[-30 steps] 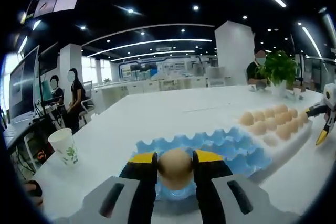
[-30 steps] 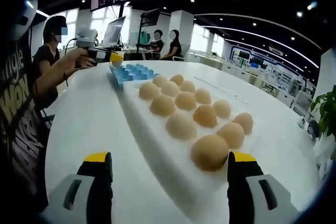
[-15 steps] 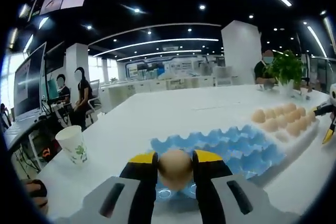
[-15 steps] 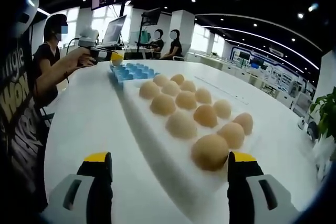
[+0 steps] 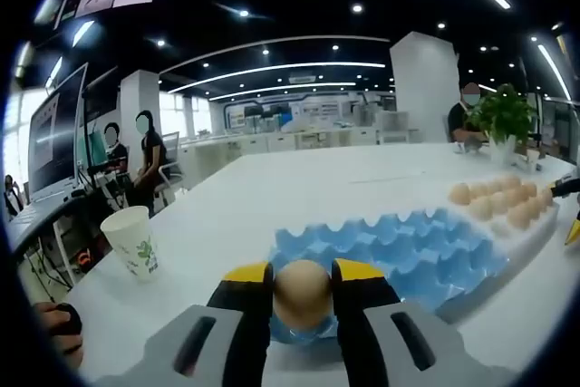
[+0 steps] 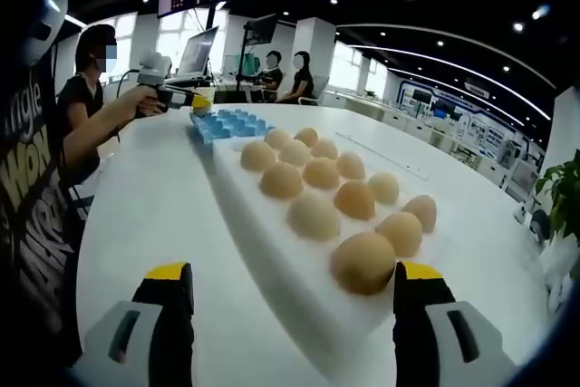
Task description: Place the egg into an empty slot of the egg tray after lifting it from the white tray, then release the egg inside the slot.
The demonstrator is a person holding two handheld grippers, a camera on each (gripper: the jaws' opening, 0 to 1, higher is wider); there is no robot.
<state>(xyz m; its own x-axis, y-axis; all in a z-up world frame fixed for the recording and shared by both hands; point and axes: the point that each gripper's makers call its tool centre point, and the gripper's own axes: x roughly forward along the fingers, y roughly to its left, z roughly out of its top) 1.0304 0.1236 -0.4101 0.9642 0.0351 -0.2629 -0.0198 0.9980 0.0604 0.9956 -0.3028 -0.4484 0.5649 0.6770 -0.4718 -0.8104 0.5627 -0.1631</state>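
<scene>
Blue moulded cups of the egg tray (image 5: 399,251) lie just beyond the left gripper (image 5: 302,292), whose yellow-tipped jaws are closed on the egg (image 5: 302,291) and hold it over the tray's near edge. As far as the left gripper view shows, the slots look empty. The white tray (image 6: 272,224) sits to the right of the blue one, touching or just beside it, and carries the remaining eggs in rows. A paper cup (image 5: 130,242) stands on the table (image 5: 272,197) to the left, well apart from the trays.

The right gripper (image 6: 290,292) hangs with its jaws wide and nothing between them, close to the near end of the white tray.

The step in hand looks like the lowering into a slot. To do it well, centre the egg over one cup, not over a ridge between cups, bring it down upright until the cup takes its weight, and only then ease the jaws apart. Opening while the egg is high or off-centre risks a roll or a crack.
</scene>
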